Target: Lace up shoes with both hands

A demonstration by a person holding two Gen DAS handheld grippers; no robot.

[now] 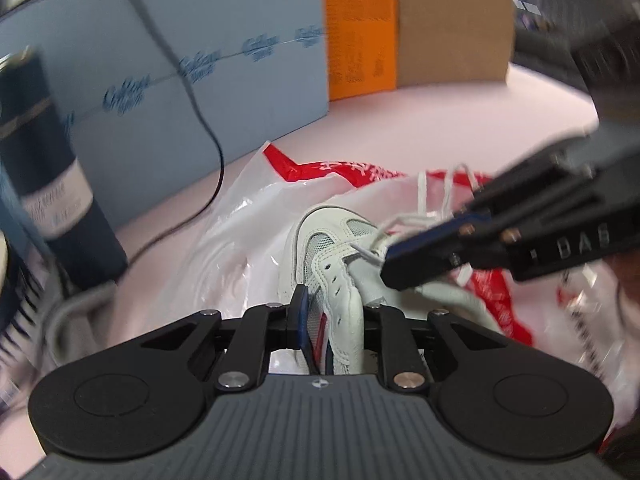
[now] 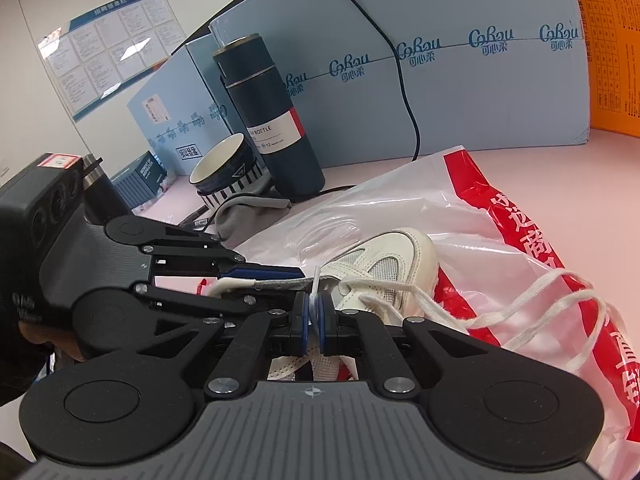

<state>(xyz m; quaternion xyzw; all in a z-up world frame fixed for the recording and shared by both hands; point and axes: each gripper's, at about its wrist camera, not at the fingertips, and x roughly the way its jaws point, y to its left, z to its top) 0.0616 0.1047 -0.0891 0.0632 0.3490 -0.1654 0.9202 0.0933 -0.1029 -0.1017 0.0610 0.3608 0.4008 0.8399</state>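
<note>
My left gripper (image 1: 332, 320) is clamped on the shoe (image 1: 332, 248) side wall to steady it on the plastic bag (image 2: 400, 196), mid-table. My right gripper (image 2: 315, 312) pinches the lace (image 2: 532, 300) end nearly closed, probably aiming for an eyelet; blurry.

The shoe (image 2: 384, 264) ahead of the right tongs (image 2: 314, 312) is off-white with grey mesh panels; its lace (image 2: 532, 300) is white. Under it lies a plastic bag (image 2: 500, 216), translucent white with red bands and white lettering. Both tongs are black with blue pads, as the left tongs (image 1: 332, 312) show. Beyond them stand a dark navy bottle (image 2: 272, 120) with a white label, a pale blue box (image 2: 460, 92) with darker blue print, and an orange box (image 1: 360, 28). The table (image 1: 440, 120) is pale pink.
</note>
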